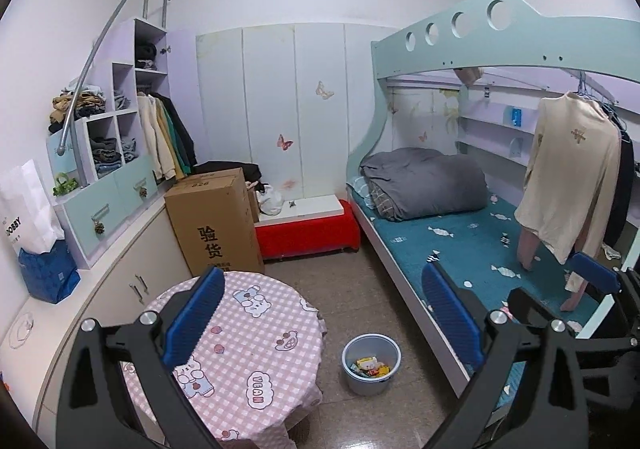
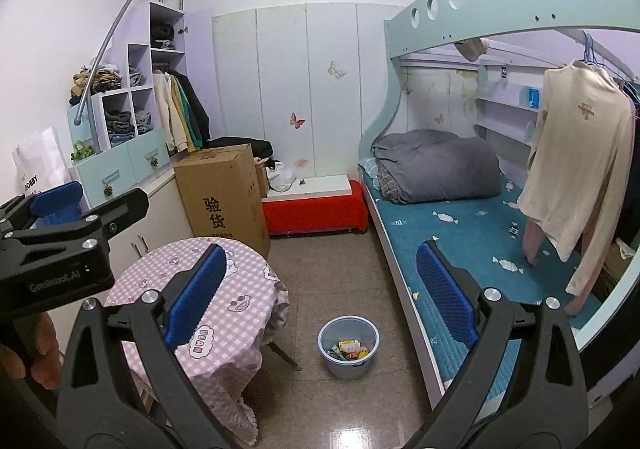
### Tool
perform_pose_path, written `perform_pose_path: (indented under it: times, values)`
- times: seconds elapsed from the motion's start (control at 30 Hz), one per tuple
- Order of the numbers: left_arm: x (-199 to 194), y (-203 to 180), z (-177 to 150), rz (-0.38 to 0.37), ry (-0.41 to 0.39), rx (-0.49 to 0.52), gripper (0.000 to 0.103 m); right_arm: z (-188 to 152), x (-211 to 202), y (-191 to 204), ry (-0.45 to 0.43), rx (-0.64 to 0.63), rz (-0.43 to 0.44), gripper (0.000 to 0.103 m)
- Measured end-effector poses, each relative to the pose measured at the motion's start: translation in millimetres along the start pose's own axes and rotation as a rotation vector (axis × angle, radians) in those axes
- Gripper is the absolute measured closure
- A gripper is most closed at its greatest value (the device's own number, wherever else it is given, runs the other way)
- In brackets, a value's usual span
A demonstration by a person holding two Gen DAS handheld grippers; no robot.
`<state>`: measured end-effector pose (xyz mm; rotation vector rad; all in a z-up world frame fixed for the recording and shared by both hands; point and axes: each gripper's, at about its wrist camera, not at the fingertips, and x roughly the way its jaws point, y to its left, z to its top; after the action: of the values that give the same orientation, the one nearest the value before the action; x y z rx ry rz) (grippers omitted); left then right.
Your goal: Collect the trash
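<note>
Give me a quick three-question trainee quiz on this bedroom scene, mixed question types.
1. True or false: the blue bin on the floor is empty.
2. The bin stands between the round table and: A) the bed B) the cardboard box C) the red bench
3. Fill in: the right gripper is ____.

Key: 1 false, it holds wrappers. 2 A. 3 open, nothing between the fingers.

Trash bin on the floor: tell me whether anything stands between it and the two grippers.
Nothing visible does. The trash bin stands on bare floor between the round table and the bed. The right gripper and left gripper are open and empty, with clear floor ahead.
</note>
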<state>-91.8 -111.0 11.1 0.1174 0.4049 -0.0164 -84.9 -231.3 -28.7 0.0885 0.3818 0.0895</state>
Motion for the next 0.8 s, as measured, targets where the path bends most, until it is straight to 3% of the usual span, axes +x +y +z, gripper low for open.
perform_pose_path:
  times: [0.8]
  values:
    - [5.1,4.2,0.0,-0.036,0.009,-0.001,0.006,-0.5,4.5,-4.3,0.019,0.027,-0.006,0.009]
